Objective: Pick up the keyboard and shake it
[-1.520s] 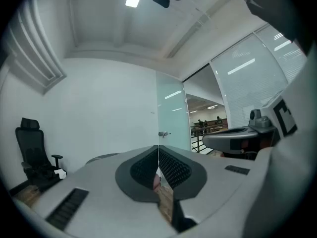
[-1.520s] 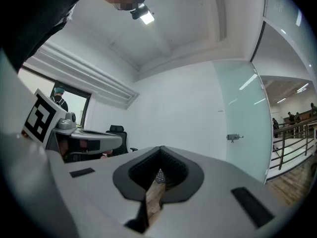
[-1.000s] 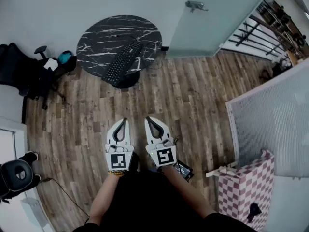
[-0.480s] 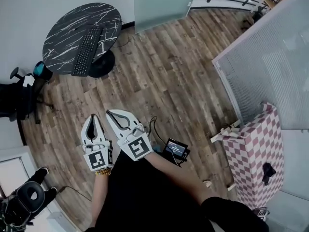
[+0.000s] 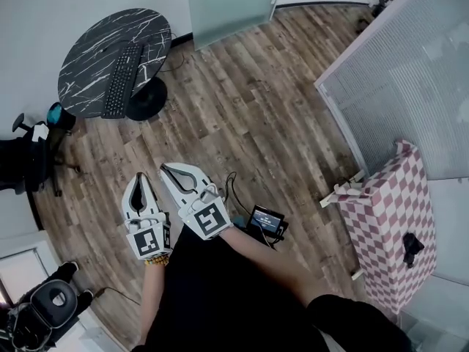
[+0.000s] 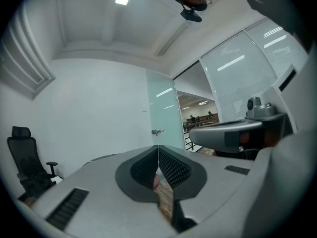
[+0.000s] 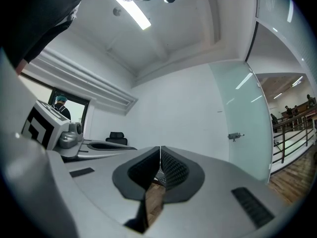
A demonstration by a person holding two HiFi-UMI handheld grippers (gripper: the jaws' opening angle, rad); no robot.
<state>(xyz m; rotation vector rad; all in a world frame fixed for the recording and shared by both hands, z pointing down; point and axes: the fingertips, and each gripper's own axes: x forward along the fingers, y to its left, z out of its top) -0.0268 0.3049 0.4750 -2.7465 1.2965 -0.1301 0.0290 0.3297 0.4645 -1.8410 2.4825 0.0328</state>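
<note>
the keyboard [image 5: 121, 79] lies across the round black marble tabletop [image 5: 86, 63], while the left gripper [image 5: 138, 178] and right gripper [image 5: 167, 169] are both pressed together and empty, side by side over the wooden floor [image 5: 242, 123], well short of the tabletop. the step in hand looks like the approach: close in on the tabletop, spread both pairs of jaws before arriving, and take the keyboard near its two short ends so it stays level and firm enough to shake.
</note>
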